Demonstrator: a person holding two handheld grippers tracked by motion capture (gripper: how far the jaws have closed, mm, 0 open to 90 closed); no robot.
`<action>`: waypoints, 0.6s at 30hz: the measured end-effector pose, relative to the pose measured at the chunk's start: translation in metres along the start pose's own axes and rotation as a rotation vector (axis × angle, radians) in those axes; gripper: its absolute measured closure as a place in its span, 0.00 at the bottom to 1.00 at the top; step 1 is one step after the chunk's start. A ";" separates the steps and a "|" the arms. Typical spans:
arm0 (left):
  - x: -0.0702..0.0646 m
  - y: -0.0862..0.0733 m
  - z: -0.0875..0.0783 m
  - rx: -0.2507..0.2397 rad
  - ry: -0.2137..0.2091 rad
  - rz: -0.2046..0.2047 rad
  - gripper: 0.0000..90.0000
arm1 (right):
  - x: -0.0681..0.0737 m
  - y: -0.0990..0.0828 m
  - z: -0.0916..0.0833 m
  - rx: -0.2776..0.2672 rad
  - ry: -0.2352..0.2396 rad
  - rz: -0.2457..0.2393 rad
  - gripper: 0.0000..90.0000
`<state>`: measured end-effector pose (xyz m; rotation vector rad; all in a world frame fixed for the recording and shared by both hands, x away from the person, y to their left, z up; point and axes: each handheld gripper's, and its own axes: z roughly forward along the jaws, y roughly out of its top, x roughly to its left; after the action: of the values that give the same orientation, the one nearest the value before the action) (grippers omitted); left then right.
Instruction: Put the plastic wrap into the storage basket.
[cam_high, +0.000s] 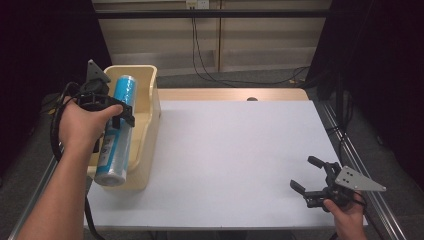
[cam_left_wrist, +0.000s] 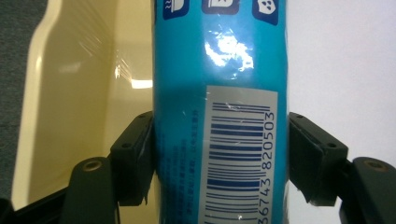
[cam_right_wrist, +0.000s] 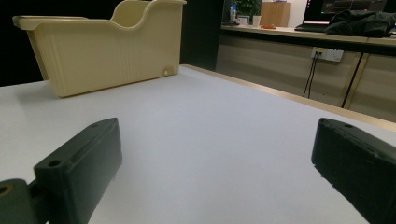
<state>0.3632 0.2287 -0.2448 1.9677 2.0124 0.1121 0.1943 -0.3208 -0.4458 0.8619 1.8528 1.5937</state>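
Left gripper view, fingers: two black pads (cam_left_wrist: 135, 158) press on opposite sides of the blue can (cam_left_wrist: 219, 116), pinching it partway along its length where the barcode label sits; the jaws stand only as wide as the can's body.
Left gripper (cam_high: 112, 112): in the high view it holds the can across its length, with the person's left hand (cam_high: 82, 125) wrapped around the gripper body.
Blue can, place: it lies lengthwise over the cream basket (cam_high: 150, 95) at the table's left edge, near end by the basket's near rim, far end pointing into the tub. I cannot tell whether it already rests on the basket or hangs just above it.
Why held so: a grip across the round body near the middle keeps the can balanced and lined up with the long axis of the basket, which fits lowering it in flat.
Right gripper view, fingers: both black pads (cam_right_wrist: 79, 168) stand well apart with bare table between them, touching nothing.
Right gripper (cam_high: 312, 180): spread and empty near the table's near right corner, well apart from the basket, held by the right hand (cam_high: 347, 215).
Why parked there: it looks to be kept out of the way while the left side does the placing.
White table (cam_high: 235, 160): bare between the basket and the right gripper.
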 end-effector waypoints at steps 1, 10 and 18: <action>0.001 -0.001 0.002 0.004 0.001 -0.003 0.36 | 0.000 0.000 0.000 0.000 0.001 0.003 0.01; 0.010 -0.007 0.016 0.014 0.000 -0.022 0.36 | 0.001 0.000 0.001 0.002 0.002 -0.001 0.01; 0.018 -0.012 0.028 0.026 -0.007 -0.042 0.36 | 0.001 0.000 0.000 0.000 0.001 -0.001 0.01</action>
<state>0.3600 0.2413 -0.2782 1.9371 2.0589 0.0694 0.1941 -0.3198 -0.4456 0.8601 1.8538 1.5929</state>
